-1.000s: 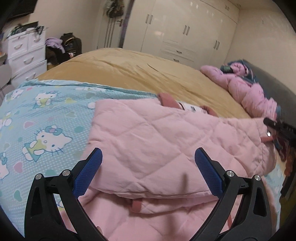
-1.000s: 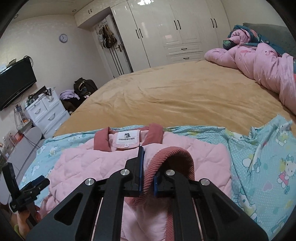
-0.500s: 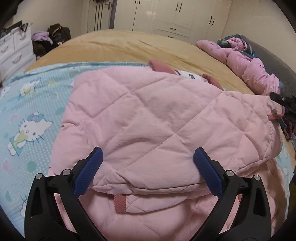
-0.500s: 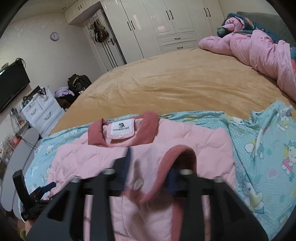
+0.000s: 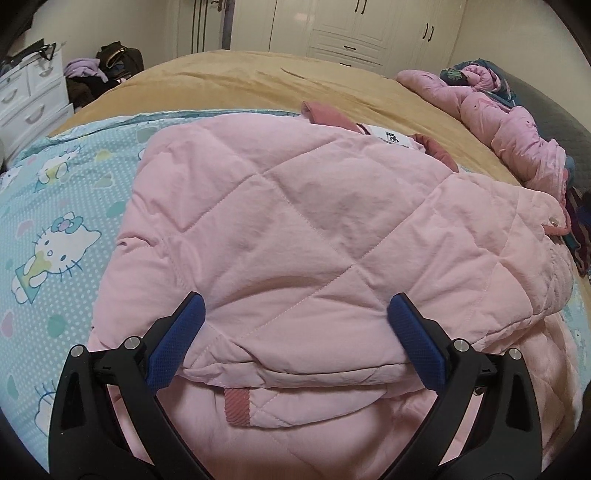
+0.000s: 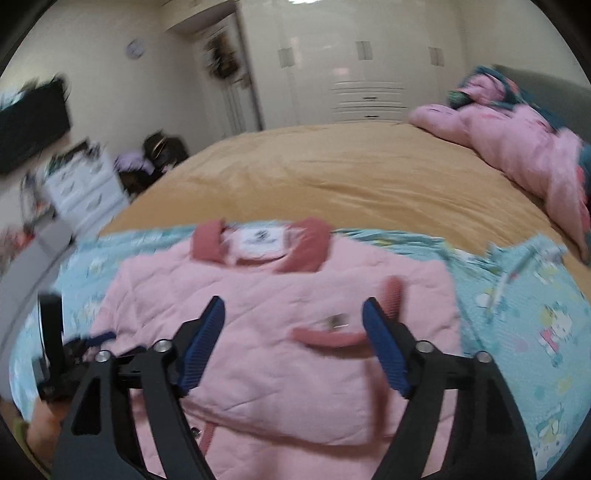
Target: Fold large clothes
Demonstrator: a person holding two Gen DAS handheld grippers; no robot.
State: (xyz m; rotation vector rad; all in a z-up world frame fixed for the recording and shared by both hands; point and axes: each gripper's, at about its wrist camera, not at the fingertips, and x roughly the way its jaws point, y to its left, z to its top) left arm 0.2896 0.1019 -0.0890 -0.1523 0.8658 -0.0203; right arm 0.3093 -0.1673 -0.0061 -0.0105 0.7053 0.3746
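white drawers (image 5: 26, 96) | wardrobe (image 5: 369, 33) | wall clock (image 6: 135, 48) | pink quilt (image 5: 517, 136)

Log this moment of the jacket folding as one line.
pink jacket: sleeves folded in, on bed | right hand-held gripper: opening, empty | left hand-held gripper: open, over jacket

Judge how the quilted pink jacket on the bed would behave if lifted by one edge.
The quilted pink jacket would probably droop rather than hold its shape: its folded layers already sag and crease. Its puffy padding suggests it is light for its bulk. Once lifted, the folded-over sleeve with the dark pink ribbed cuff would likely slip open.
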